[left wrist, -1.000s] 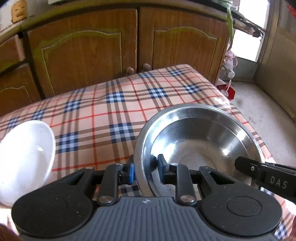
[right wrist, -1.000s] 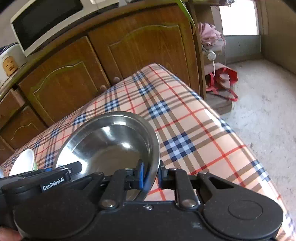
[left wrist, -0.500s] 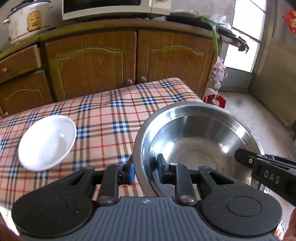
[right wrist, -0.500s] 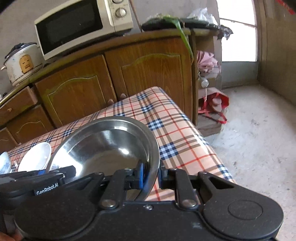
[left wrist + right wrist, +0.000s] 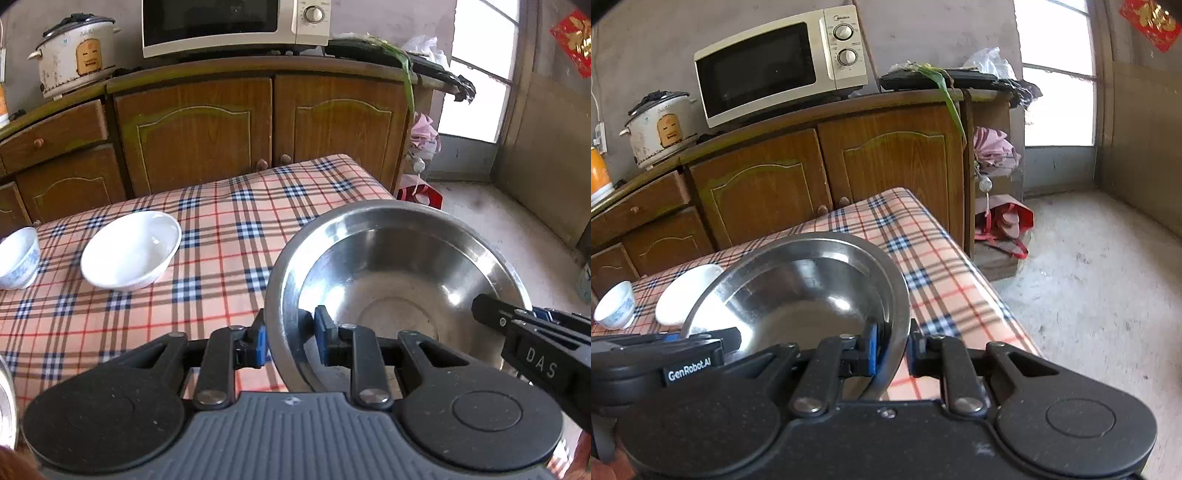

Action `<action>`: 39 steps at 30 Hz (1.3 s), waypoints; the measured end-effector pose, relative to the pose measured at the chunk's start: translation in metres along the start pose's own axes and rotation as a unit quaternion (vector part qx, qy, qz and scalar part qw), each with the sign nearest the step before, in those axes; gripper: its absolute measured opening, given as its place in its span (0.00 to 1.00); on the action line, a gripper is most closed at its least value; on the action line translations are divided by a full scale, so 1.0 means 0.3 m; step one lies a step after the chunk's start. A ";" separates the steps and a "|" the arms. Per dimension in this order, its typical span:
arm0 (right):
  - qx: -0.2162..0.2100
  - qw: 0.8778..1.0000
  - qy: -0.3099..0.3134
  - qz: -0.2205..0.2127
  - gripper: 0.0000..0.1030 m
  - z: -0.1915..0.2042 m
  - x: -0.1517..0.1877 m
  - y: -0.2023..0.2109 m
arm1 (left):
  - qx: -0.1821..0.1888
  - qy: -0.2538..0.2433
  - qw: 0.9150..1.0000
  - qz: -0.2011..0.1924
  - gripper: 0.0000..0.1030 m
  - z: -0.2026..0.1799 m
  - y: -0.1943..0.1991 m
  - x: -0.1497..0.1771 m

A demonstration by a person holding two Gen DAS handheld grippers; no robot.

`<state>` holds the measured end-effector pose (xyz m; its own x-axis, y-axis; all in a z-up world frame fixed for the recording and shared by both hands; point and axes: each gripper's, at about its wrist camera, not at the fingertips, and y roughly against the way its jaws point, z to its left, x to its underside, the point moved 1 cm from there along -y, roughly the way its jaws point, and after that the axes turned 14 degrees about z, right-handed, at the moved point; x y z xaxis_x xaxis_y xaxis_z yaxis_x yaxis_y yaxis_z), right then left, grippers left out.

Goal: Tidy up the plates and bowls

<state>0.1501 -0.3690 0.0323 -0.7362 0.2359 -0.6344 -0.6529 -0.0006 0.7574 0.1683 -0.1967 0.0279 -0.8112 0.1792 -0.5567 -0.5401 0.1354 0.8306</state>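
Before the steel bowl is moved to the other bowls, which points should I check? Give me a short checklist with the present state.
1. Left tongs clamp the steel bowl rim: ok.
2. Right tongs clamp the opposite rim: ok.
3. Steel bowl is empty: ok.
4. White bowl sits upright on the table: ok.
5. Blue-patterned bowl stands apart from the white bowl: ok.
6. Steel bowl's underside is off the table: cannot tell.

Counted: one steel bowl (image 5: 399, 280), one white bowl (image 5: 131, 254), one blue-patterned cup (image 5: 16, 256), one microwave (image 5: 236, 24), one rice cooker (image 5: 75, 53), two claws.
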 end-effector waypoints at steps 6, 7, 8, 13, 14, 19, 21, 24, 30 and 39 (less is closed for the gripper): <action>0.001 1.000 0.000 0.000 0.20 0.010 0.068 0.055 | -0.003 0.001 1.000 0.003 0.25 0.007 0.040 0.067; 0.001 1.000 0.001 0.001 0.20 0.013 0.077 0.062 | -0.003 0.002 1.000 0.004 0.25 0.011 0.047 0.074; 0.001 1.000 0.002 0.001 0.20 0.017 0.087 0.070 | -0.004 0.002 1.000 0.003 0.25 0.014 0.054 0.082; 0.000 1.000 0.008 -0.002 0.20 0.042 0.126 0.108 | -0.013 -0.002 1.000 -0.004 0.25 0.027 0.092 0.130; 0.000 1.000 0.009 0.000 0.20 0.048 0.134 0.113 | -0.014 -0.002 1.000 -0.004 0.25 0.031 0.097 0.140; -0.002 1.000 0.019 0.004 0.20 0.086 0.172 0.130 | -0.022 0.001 1.000 -0.004 0.26 0.061 0.116 0.180; -0.003 1.000 0.023 0.005 0.20 0.106 0.182 0.136 | -0.024 0.005 1.000 -0.004 0.26 0.072 0.125 0.191; -0.005 1.000 0.027 0.007 0.20 0.127 0.196 0.145 | -0.027 0.009 1.000 -0.006 0.26 0.090 0.137 0.211; -0.011 0.999 0.040 0.011 0.20 0.172 0.217 0.150 | -0.032 0.022 0.999 -0.006 0.26 0.127 0.149 0.241; -0.021 0.998 0.060 0.021 0.21 0.252 0.240 0.131 | -0.045 0.041 0.998 0.000 0.26 0.196 0.152 0.268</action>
<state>0.0849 -0.2786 0.0280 -0.7772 0.1162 -0.6184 -0.6264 -0.0501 0.7779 0.0915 -0.1189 0.0203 -0.8252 0.0986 -0.5561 -0.5544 0.0468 0.8310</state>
